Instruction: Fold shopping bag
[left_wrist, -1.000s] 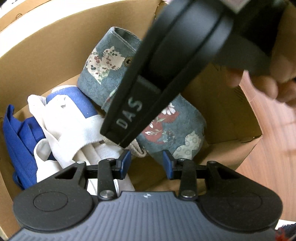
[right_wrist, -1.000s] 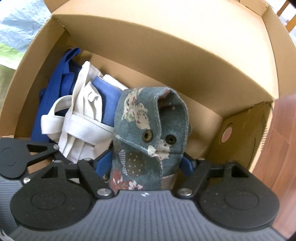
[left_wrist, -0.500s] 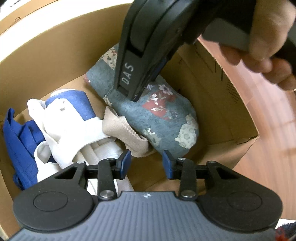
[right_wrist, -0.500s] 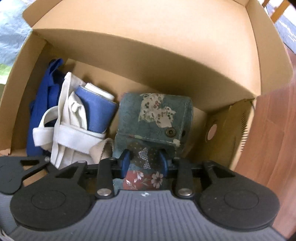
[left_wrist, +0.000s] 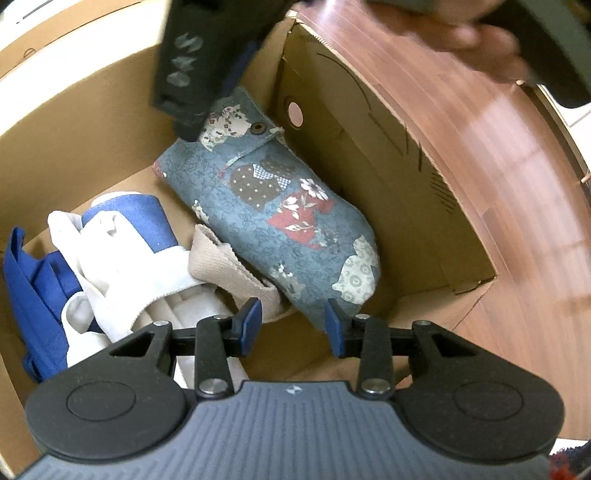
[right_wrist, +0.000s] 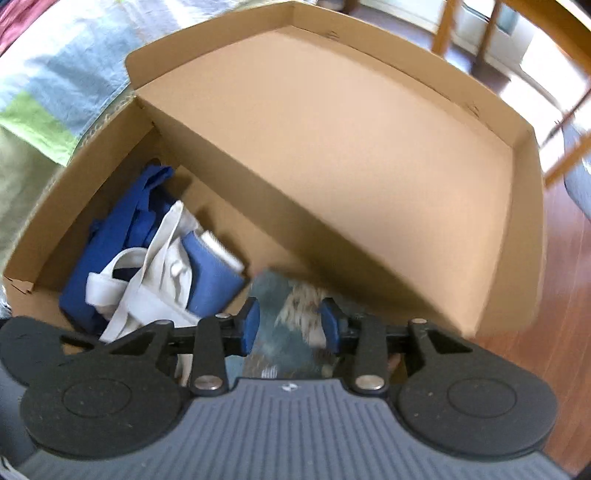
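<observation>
Inside the cardboard box (left_wrist: 388, 155) on the wood floor, the folded floral bag (left_wrist: 288, 229) now lies released ahead of the empty, parted left fingers (left_wrist: 291, 325), while the right fingers (right_wrist: 290, 325), opened since half a second ago, lift clear above its top end, suggesting stowing is done

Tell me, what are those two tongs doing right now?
Left tongs open, empty. Right tongs open, above the folded patchwork bag lying in cardboard box. White and blue bags alongside.

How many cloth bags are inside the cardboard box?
3. A folded grey-blue patchwork fabric bag on the right, a rolled white and blue canvas bag in the middle, a crumpled royal-blue cloth bag on the left. More may lie hidden underneath.
</observation>
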